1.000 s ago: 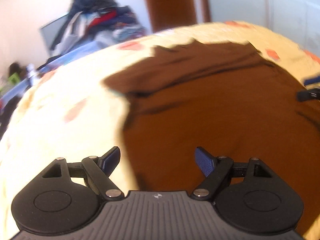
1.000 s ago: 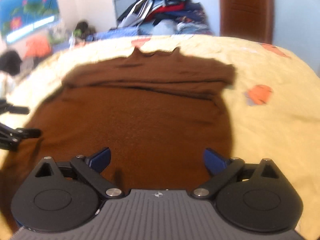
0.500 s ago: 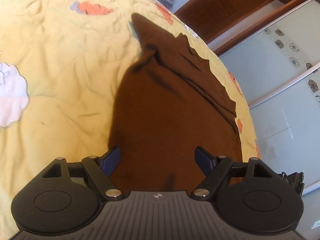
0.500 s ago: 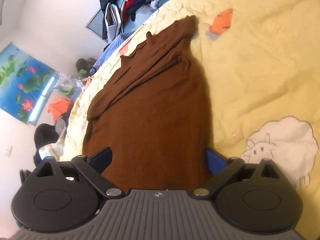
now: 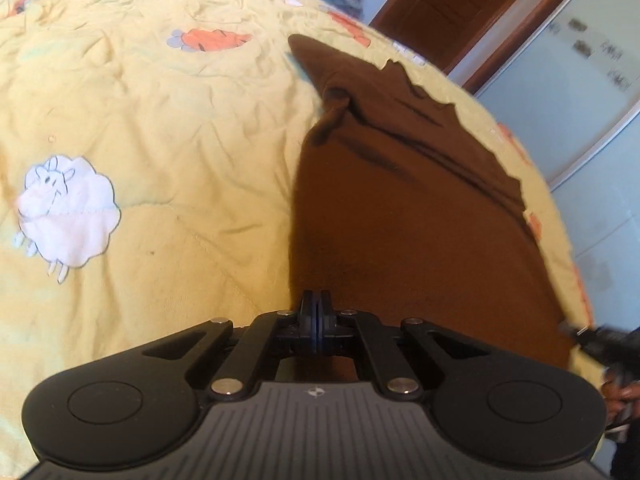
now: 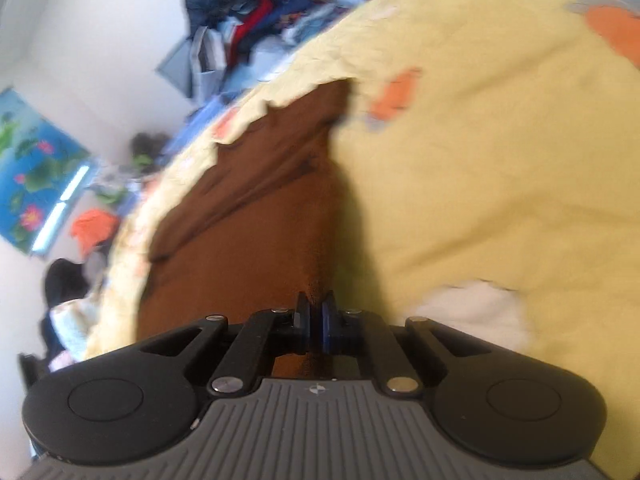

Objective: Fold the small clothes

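A: Where is the brown garment (image 5: 400, 216) lying, and what are the claws doing?

B: It is lying flat on the yellow quilt (image 5: 160, 128), sleeves already folded across the far end. The left claw (image 5: 319, 312) is pinching its near left corner, fully closed; the right claw (image 6: 316, 320) is clamping the near right edge, nearly closed.

A: Best handling?

B: I'd be lifting both corners level, keeping the hem taut. It looks like a soft, matte, limp knit, likely to sag between grips.
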### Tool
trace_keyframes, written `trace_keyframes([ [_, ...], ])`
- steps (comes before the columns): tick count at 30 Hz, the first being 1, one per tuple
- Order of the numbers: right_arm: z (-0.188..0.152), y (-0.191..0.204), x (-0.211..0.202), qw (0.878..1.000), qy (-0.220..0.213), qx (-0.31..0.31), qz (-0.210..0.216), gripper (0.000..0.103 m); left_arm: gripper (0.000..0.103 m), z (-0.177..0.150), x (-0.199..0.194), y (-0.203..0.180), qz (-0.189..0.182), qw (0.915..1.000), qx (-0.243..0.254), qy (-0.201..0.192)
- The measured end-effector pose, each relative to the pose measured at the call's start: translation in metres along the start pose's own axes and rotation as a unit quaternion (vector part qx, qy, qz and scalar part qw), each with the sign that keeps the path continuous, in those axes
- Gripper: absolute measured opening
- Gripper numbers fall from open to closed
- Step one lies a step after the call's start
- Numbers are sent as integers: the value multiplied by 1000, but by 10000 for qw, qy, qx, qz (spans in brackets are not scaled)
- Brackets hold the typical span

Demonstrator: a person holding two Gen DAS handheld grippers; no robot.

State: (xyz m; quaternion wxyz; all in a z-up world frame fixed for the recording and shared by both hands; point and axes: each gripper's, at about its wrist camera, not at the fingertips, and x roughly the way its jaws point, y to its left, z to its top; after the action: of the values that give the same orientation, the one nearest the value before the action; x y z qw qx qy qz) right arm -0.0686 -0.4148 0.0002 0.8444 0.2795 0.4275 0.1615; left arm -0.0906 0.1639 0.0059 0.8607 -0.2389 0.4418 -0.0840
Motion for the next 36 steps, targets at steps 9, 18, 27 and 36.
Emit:
trace_keyframes([
  [9, -30, 2, -11, 9961, 536, 297, 637, 81, 19, -37, 6, 21, -1639, 9726, -1336, 965],
  [18, -53, -1, -5, 9911, 962, 582, 714, 12, 3, -38, -14, 16, -1262, 9826, -1238, 575],
  [27, -61, -22, -24, 9943, 594, 635, 616, 19, 0, -45, -42, 38, -965, 9883, -1070, 500],
  [36, -63, -6, -35, 9911, 731, 531, 982, 78, 65, -62, -29, 45, -1981, 9572, -2038, 537],
])
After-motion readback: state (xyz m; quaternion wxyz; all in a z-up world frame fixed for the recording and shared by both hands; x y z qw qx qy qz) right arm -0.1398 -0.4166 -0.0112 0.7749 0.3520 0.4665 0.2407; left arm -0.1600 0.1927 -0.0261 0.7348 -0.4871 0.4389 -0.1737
